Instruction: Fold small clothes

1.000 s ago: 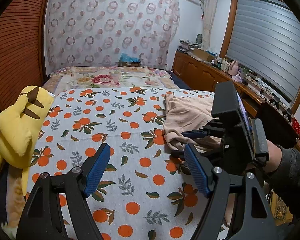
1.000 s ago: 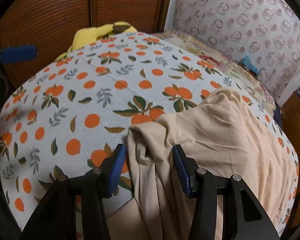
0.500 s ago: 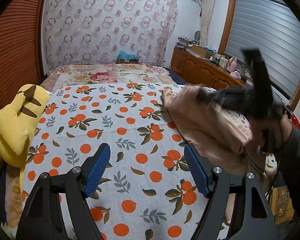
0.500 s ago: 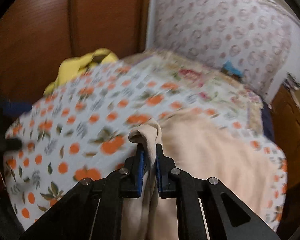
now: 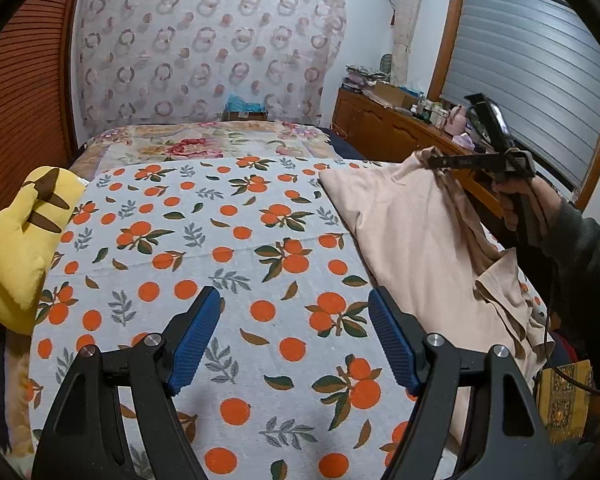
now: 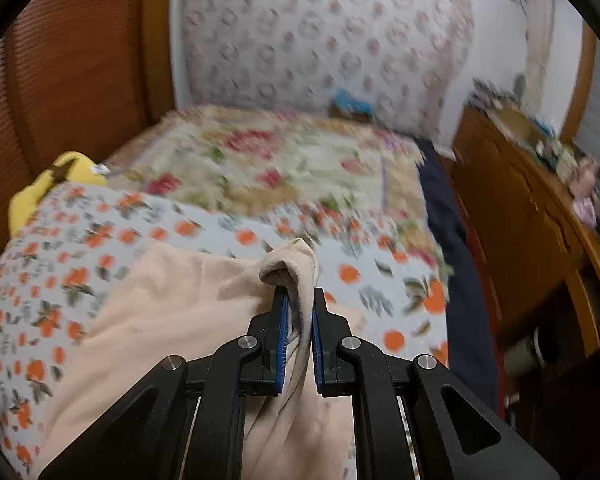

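A beige garment (image 5: 412, 224) lies on the right side of the bed, partly lifted. My right gripper (image 6: 298, 312) is shut on a bunched edge of the beige garment (image 6: 288, 266) and holds it up above the bed; it also shows in the left wrist view (image 5: 432, 160) at the upper right. My left gripper (image 5: 296, 336) is open and empty, low over the orange-print bedspread (image 5: 204, 248), left of the garment.
A yellow plush toy (image 5: 24, 240) lies at the bed's left edge by the wooden wall. A floral blanket (image 5: 204, 144) covers the far end. A wooden cabinet (image 5: 396, 128) with clutter stands along the right, under a shuttered window.
My right gripper has closed on the garment's edge, lifted it and carried it up and toward the far right. My left gripper has stayed open, nearly still.
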Motion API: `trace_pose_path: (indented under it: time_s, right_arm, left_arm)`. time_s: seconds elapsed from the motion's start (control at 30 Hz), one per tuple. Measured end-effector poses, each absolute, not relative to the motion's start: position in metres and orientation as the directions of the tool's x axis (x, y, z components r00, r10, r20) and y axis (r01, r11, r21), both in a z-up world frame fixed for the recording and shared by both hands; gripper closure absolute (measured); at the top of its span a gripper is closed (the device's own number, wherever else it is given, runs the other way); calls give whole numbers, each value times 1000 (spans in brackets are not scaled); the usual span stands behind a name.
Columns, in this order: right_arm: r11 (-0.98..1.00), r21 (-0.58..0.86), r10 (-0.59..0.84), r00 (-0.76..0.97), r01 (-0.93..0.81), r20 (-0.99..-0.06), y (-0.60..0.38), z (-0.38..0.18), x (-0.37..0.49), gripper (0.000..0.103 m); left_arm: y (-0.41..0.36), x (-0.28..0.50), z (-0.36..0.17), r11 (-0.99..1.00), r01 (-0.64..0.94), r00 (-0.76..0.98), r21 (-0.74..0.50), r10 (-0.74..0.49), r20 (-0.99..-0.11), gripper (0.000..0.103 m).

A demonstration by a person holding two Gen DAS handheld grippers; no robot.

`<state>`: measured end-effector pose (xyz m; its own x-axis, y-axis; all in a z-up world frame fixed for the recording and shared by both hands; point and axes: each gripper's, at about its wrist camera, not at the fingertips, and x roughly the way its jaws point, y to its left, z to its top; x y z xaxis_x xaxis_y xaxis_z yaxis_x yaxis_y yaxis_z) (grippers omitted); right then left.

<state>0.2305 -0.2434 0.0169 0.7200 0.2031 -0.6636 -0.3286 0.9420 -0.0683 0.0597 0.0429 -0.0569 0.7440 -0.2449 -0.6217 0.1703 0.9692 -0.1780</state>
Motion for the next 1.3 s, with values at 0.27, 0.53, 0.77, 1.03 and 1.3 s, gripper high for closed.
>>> trace_pose_path:
  time_s: [0.27, 0.53, 0.77, 1.03, 1.3]
  right_arm:
    - [952, -31, 219, 747, -306, -628, -255, 31, 205, 60]
    - [901, -44, 316, 722, -432, -616, -258, 12, 115, 59]
    - [855, -13, 393, 664, -518, -636, -250, -15, 53, 59]
    - [848, -76, 344, 655, -524, -672, -240, -37, 37, 58]
    - [867, -95, 292, 652, -490, -699, -252, -50, 30, 58]
  left_arm:
    - [29, 60, -59, 965, 197, 734, -174, -263, -626, 26]
    - [7, 61, -63, 955, 242, 714, -170, -294, -636, 26]
    - [-8, 61, -65, 951, 267, 701, -154, -302, -646, 26]
    - [-17, 58, -66, 948, 281, 693, -151, -309, -651, 26]
    - [-24, 59, -69, 944, 292, 682, -152, -317, -659, 26]
